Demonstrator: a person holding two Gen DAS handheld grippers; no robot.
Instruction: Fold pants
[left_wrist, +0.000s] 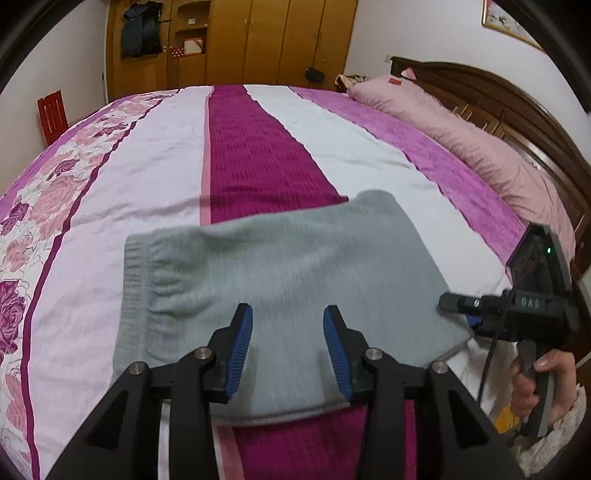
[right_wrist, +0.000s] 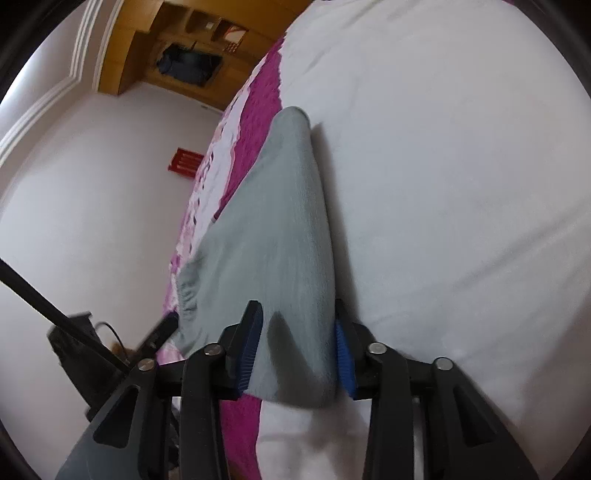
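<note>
Over pants, both claws angled down

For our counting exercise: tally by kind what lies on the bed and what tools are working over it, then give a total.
Grey pants: 1
Pink pillow: 1
Tongs: 2, the left tongs and the right tongs
Total: 4

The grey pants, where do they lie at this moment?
In the left wrist view the grey pants lie folded on the striped bedspread, near its front edge, just ahead of the left gripper.
</note>
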